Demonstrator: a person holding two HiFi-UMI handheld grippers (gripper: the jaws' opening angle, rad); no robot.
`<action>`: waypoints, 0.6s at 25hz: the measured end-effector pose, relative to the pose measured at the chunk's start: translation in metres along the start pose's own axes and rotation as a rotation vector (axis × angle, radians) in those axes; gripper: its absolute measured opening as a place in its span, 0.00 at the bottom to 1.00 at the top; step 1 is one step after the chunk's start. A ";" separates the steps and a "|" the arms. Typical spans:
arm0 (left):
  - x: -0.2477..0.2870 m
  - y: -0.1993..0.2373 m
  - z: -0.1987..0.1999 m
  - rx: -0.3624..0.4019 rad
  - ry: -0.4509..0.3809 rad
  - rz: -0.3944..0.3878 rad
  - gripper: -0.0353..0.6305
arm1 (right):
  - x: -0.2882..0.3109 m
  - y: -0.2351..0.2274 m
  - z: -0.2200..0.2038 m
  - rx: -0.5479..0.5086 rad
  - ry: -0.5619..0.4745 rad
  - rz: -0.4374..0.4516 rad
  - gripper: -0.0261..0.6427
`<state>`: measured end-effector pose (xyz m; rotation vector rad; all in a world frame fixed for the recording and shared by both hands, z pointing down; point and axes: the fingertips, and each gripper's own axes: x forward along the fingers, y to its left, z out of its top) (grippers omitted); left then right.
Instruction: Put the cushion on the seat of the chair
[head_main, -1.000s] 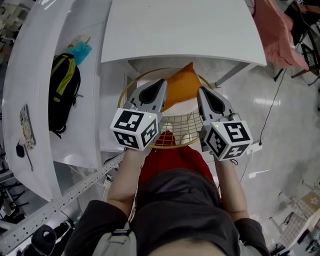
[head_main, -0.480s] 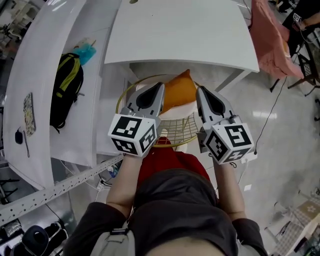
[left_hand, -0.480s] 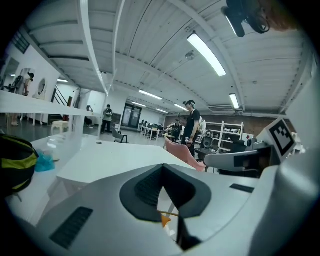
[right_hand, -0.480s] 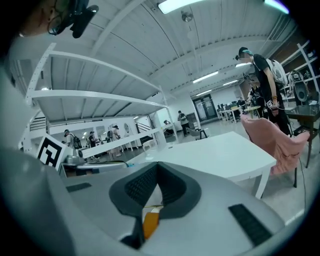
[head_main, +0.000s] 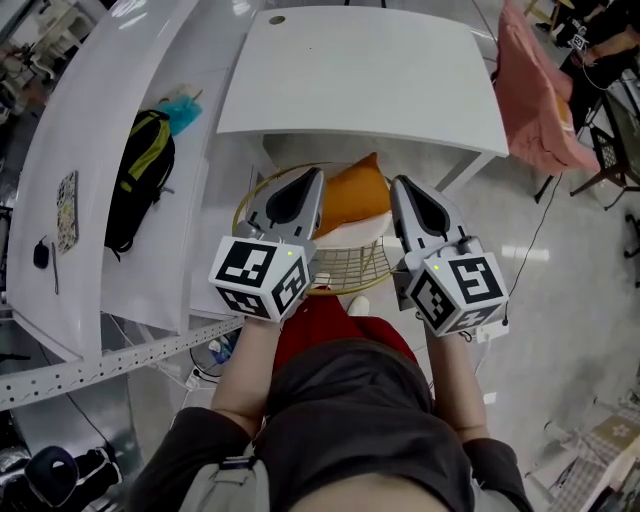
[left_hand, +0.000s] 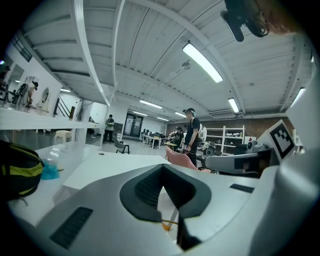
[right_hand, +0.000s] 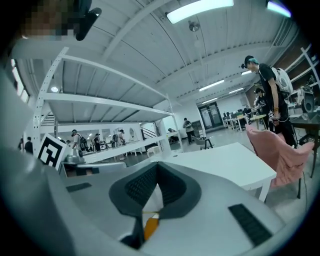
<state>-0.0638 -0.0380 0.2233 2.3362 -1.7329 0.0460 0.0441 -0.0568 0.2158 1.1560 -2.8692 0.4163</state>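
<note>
Cushion, orange, lies in the round wire chair on its seat, with one corner pointing up toward the white tabletop. The chair's gold rim curves round it, and the far side of the chair sits just under the tabletop's near edge.

On the near side of the cushion and apart from it, the left hand-held gripper and the right hand-held gripper are held side by side above the chair, each tipped with its marker cube toward the person. In the left gripper view the two dark pads meet at their tips with nothing between them, and a sliver of orange shows through the gap lower down. The right gripper view shows the same: pads closed tip to tip, empty, the cushion's orange visible beyond them.

Pink cloth hangs over something to the right of the tabletop. To the left a long white shelf carries a black and yellow backpack, a teal object and a phone.
</note>
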 end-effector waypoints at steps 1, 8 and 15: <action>-0.003 -0.001 0.002 0.002 -0.007 0.002 0.07 | -0.002 0.002 0.002 -0.006 -0.007 0.003 0.06; -0.023 -0.010 0.018 0.023 -0.059 0.014 0.07 | -0.020 0.014 0.019 -0.043 -0.054 0.016 0.06; -0.038 -0.022 0.034 0.041 -0.081 0.018 0.07 | -0.033 0.027 0.030 -0.052 -0.076 0.042 0.06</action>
